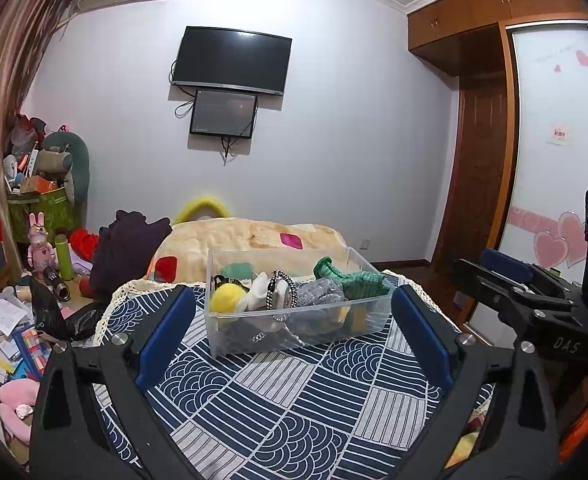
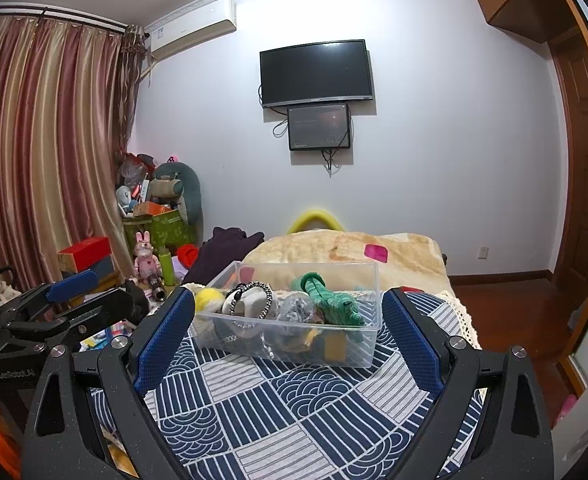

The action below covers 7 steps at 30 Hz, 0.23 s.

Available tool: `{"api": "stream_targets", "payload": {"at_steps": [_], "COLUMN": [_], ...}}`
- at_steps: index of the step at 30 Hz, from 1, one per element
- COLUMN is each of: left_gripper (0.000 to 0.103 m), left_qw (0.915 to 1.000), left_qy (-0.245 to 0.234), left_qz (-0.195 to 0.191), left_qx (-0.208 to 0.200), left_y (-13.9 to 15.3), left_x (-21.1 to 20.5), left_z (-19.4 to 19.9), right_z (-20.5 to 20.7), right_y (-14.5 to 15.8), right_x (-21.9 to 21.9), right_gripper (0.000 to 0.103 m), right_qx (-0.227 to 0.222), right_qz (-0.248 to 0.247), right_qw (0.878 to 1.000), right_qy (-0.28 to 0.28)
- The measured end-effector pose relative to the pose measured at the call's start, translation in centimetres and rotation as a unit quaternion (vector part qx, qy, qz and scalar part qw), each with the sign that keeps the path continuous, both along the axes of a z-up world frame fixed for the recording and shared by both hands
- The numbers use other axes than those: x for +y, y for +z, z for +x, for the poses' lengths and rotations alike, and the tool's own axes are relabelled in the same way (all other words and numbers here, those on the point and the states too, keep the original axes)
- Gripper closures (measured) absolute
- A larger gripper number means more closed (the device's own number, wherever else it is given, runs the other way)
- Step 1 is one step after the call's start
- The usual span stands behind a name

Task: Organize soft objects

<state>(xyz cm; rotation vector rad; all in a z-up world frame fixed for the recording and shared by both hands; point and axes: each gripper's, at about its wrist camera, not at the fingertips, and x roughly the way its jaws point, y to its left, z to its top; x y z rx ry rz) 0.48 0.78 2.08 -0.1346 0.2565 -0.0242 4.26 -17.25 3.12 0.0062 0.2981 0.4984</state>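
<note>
We hold the left claw point(image 1: 294, 332) and right claw point(image 2: 289, 336) released before the clear plastic bin point(image 1: 253, 344) on the counter; its light, squashy green knitted sock point(image 1: 358, 280) pinches mid-body.

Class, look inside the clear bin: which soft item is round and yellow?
The yellow fuzzy ball, at the left end of the clear bin. The green knitted piece at the opposite end is long, not round.

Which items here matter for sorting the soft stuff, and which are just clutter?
Job:
clear plastic bin
yellow fuzzy ball
green knitted piece
grey fabric bundle

Clutter:
pink rabbit figure
green bottle
dark purple garment
</note>
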Motion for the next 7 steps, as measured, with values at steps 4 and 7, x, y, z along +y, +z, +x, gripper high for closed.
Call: {"api": "stream_targets", "payload": {"at_steps": [4,7], "left_gripper": [0.003,0.003], "left_qw": [1.0000,1.0000], "left_qy": [-0.004,-0.004], "left_qz": [-0.004,-0.002], "left_qx": [0.005,0.006], "left_y": [-0.14,-0.15], "left_x": [0.03,-0.08], "left_z": [0.18,0.21], "right_z": [0.05,0.04], "right_y": [-0.08,-0.07], "right_x": [0.01,0.12], "right_gripper": [0.009,0.009], "right_qx": [0.000,0.002], "right_qz": [0.000,0.000], "right_qw": [1.000,1.000], "right_qy": [0.001,0.002]}}
